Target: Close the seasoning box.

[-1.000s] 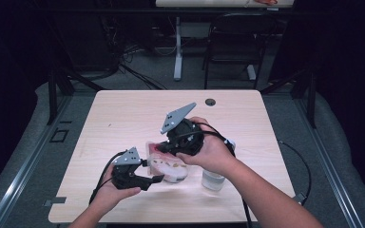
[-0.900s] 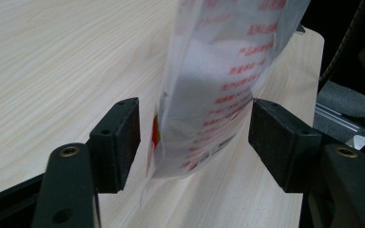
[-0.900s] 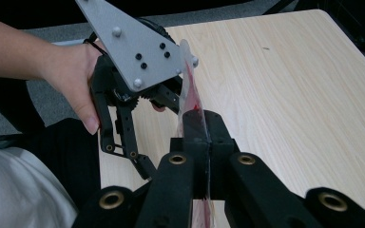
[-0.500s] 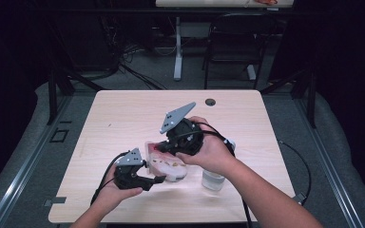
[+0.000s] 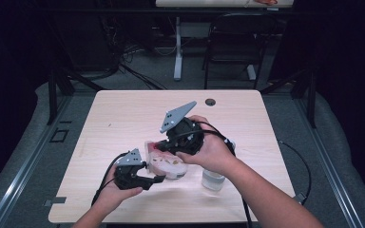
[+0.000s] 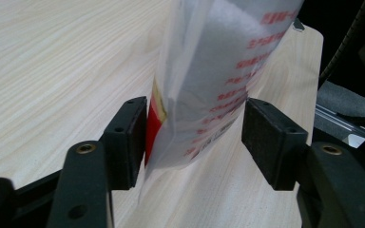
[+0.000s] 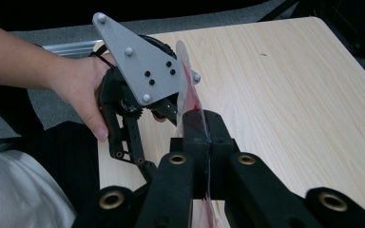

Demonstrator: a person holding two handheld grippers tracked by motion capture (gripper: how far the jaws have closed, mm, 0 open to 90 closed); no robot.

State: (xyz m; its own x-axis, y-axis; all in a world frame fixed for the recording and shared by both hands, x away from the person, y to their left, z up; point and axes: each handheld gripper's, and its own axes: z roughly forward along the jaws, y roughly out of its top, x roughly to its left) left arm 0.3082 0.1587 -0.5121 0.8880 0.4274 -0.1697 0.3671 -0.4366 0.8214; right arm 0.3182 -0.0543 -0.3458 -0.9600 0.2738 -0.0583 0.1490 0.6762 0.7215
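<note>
A clear plastic bag (image 5: 166, 164) with white filling and red print hangs low over the table between both grippers. My right gripper (image 5: 163, 148) is shut on the bag's red top edge (image 7: 187, 90), pinching it flat between the jaws (image 7: 202, 127). My left gripper (image 5: 158, 178) is open around the bag's lower part (image 6: 218, 71). Its left pad (image 6: 130, 135) touches the red edge, while the right pad (image 6: 271, 140) stands a little apart from the film. In the right gripper view the left gripper (image 7: 168, 111) with its grey plate sits just behind the bag.
A small clear cup (image 5: 213, 180) stands on the light wooden table (image 5: 123, 118) under the right forearm. A dark round hole (image 5: 211, 102) marks the far edge. A chair (image 5: 233, 42) and a table leg stand on the floor beyond.
The left gripper has edged slightly right, closer around the bag. The right gripper holds the bag in the same place.
</note>
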